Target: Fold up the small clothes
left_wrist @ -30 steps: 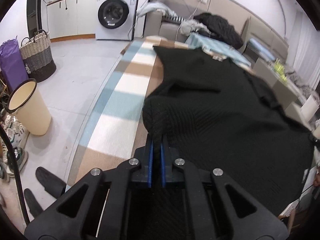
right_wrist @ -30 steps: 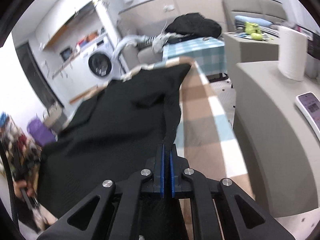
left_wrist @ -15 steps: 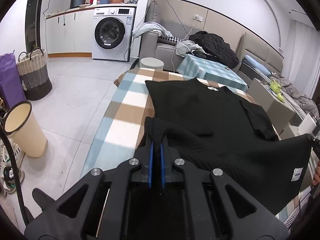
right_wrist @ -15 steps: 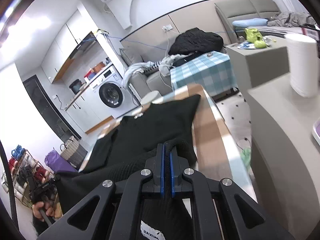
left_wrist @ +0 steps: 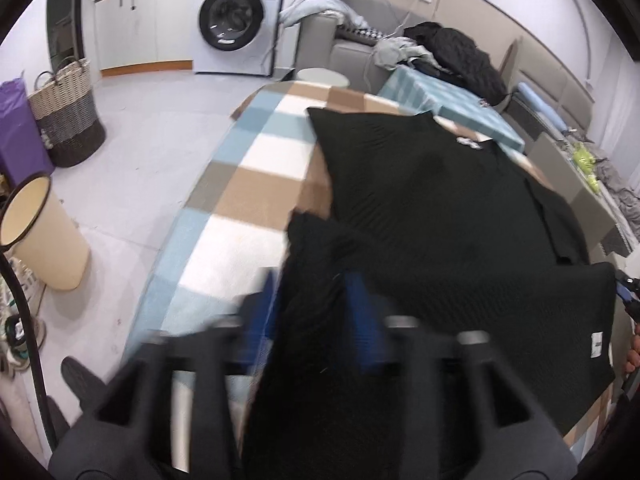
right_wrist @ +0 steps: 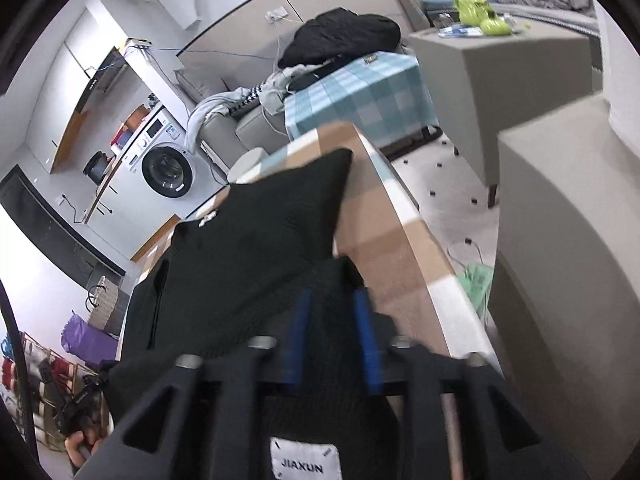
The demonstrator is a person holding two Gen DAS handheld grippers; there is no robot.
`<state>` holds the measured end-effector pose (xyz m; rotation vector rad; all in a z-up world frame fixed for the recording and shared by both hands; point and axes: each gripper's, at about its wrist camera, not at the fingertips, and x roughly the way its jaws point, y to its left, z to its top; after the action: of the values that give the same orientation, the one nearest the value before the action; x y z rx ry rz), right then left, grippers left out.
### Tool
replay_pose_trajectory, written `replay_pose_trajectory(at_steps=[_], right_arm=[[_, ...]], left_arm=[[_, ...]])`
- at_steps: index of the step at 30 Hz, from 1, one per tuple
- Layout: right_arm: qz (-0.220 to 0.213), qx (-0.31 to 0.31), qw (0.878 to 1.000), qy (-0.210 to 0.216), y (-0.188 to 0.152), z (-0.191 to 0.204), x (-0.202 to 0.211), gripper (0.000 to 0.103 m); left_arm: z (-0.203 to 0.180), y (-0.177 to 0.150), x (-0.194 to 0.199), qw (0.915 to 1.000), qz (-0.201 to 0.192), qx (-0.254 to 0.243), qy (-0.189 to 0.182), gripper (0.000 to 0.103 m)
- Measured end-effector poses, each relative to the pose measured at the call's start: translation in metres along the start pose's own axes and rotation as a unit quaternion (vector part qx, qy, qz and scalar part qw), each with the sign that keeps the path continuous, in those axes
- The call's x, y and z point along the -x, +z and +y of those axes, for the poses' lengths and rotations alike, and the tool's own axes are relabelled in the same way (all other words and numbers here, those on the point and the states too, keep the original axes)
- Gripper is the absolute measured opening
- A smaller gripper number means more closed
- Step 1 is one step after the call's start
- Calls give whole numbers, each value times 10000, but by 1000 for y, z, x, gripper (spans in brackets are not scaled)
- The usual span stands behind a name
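Left wrist view: black knit sweater (left_wrist: 432,208) spread on checked table cover (left_wrist: 256,184), hem folded up toward the collar.

Left gripper (left_wrist: 312,308): blue pads parted, jaws just opening, hem corner lying loose between them, not pinched. Right gripper (right_wrist: 332,328): pads likewise apart, jaws just opening, other hem corner slack between them, released. Sweater: lower half doubled over the upper, white label (right_wrist: 306,464) facing up near the right gripper, neck tag at the far end, one sleeve draped toward the table edge. Beyond the table: washing machine (left_wrist: 236,20), woven laundry basket (left_wrist: 66,116), cream bin (left_wrist: 44,236), sofa piled with clothes (left_wrist: 448,52). Both gripper bodies motion-blurred.
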<state>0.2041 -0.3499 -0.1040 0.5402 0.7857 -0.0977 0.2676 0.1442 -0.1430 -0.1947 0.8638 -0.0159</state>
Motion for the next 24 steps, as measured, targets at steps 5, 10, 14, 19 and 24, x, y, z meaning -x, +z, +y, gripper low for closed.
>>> replay_pose_trajectory(at_steps=[5,10,14,19,24], right_arm=[[266,288,9992,36,-16,-4,-8,56],[565,416,9974,134,-22,4,-32,56],[618,632,9961,-32,-22,16,-46,55],[639,898,9939,-91,-24,23,-53,28],[714,1054,9918,-48,-30,29,-48,19]], left_arm=[[7,-7,-14,10000,54,0,-67,74],[6,-1,-38,9989,326,179,-279,71],[0,4,-51,9981,406,197,-419,57],[-10,6,-55,9965,382,47,-742,16],[-19,-1,-42,9977,280,-281,-543,12]])
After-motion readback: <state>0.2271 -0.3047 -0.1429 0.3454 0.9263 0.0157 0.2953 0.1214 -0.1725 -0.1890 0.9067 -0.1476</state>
